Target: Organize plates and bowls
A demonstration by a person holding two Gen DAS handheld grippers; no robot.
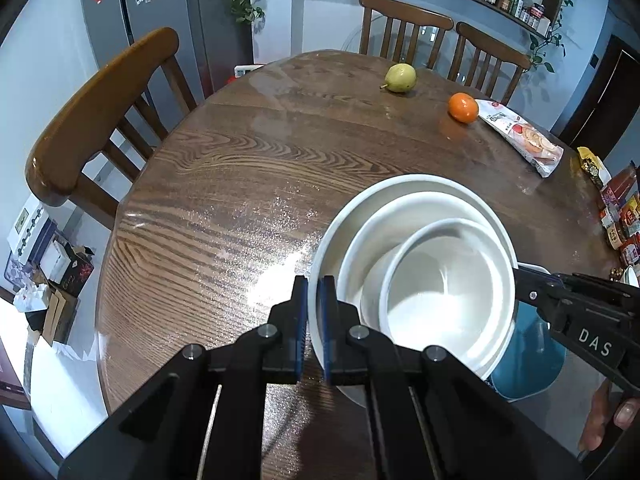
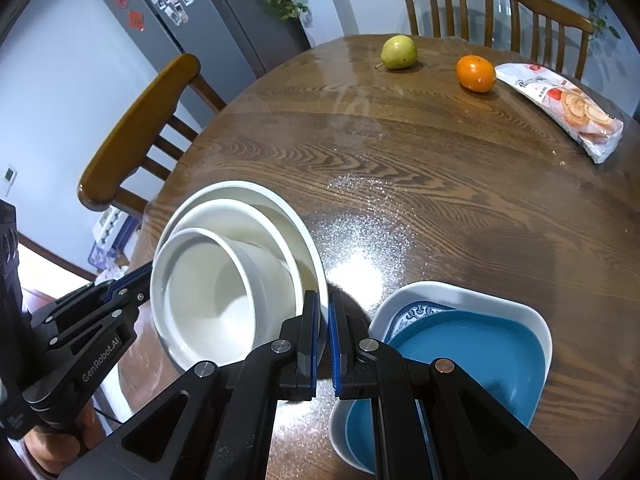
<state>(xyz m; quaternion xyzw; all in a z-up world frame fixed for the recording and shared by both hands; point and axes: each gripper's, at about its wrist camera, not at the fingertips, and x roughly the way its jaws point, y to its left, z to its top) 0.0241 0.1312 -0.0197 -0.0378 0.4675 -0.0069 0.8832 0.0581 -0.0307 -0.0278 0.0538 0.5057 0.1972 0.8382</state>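
Note:
A nest of three white bowls (image 1: pixel 424 280) is held tilted above the round wooden table (image 1: pixel 240 184). My left gripper (image 1: pixel 313 320) is shut on the left rim of the largest bowl. My right gripper (image 2: pixel 324 332) is shut on the right rim of the same bowl (image 2: pixel 240 280). The right gripper also shows in the left wrist view (image 1: pixel 520 280), and the left gripper in the right wrist view (image 2: pixel 136 284). A blue plate (image 2: pixel 472 356) lies stacked on a white plate with a blue pattern (image 2: pixel 460 292) just right of the bowls; it also shows in the left wrist view (image 1: pixel 528 360).
A pear (image 1: pixel 400 77), an orange (image 1: pixel 463 107) and a snack packet (image 1: pixel 520 136) lie at the table's far side. Several wooden chairs (image 1: pixel 100 120) stand around the table. Jars and packets (image 1: pixel 620 216) sit at the right edge. A fridge (image 1: pixel 160 8) stands behind.

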